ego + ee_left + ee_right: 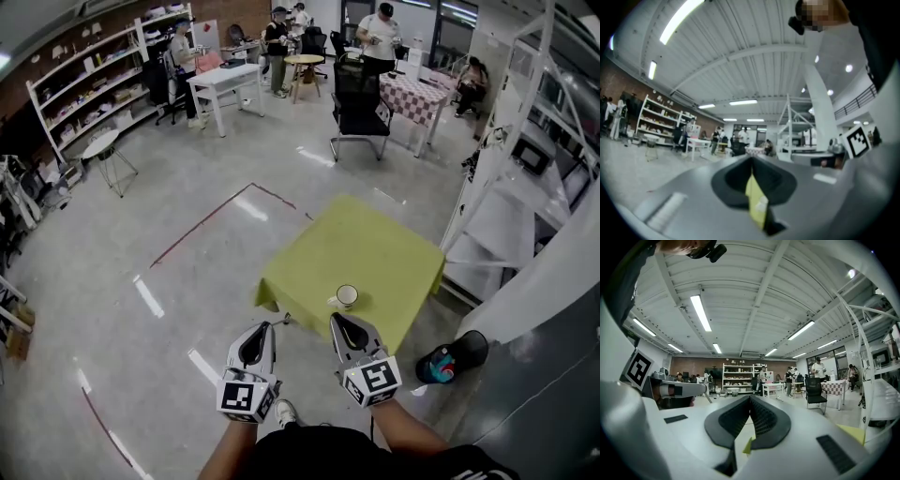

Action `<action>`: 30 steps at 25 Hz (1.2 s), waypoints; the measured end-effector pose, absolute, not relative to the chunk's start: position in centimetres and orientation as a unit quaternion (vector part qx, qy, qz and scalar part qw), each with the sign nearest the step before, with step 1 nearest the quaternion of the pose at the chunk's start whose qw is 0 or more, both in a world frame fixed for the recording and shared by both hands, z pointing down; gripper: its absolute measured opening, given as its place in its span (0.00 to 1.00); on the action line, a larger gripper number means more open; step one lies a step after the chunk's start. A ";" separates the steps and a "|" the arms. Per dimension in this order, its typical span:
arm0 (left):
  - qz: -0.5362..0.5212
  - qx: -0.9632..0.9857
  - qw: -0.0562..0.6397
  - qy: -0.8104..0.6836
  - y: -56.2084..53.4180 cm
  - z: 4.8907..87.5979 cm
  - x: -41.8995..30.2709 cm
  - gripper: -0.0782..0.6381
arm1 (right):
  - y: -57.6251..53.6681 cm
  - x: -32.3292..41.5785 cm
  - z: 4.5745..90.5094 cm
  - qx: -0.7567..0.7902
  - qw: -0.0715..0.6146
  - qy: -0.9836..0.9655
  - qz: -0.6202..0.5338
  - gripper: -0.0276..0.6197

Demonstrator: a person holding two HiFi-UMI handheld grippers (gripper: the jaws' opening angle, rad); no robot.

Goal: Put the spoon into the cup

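A white cup (347, 296) stands near the front edge of the yellow-green table (375, 248). A small pale piece juts from the cup's left side, and I cannot tell whether it is a handle or the spoon. No spoon shows clearly anywhere. My left gripper (266, 325) hovers just off the table's front left corner, pointing level, its jaws shut with nothing in them. My right gripper (337, 318) sits at the table's front edge just short of the cup, also shut and empty. In the gripper views, the left gripper (751, 160) and the right gripper (750, 397) each show pads meeting.
A black chair (361, 111) and a checkered table (412, 96) stand beyond the yellow-green table, with several people further back. White racking (506, 202) runs along the right. A dark bag (452, 358) lies on the floor at front right. Red tape (202, 223) marks the floor.
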State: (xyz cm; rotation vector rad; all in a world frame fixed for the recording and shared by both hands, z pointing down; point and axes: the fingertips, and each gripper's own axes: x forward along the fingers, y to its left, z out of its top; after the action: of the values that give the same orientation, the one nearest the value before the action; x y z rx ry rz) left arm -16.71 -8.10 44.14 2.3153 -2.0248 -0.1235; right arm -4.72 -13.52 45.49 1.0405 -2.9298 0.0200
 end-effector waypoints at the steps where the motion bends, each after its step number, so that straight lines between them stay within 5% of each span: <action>1: -0.040 0.756 0.033 -0.652 -8.7 44.1 -17.0 0.13 | -13.9 -5.0 45.5 0.339 0.017 -0.941 0.006 0.05; 30: -0.025 0.835 0.041 -0.548 -21.6 46.2 -17.7 0.13 | -23.5 -6.9 46.6 0.425 0.043 -0.904 0.011 0.05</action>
State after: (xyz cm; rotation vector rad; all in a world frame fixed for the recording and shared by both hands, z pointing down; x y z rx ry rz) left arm -17.69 -21.65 46.24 2.5564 -1.6796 -0.0761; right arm -6.90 -23.54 46.56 1.2981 -2.7650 0.0345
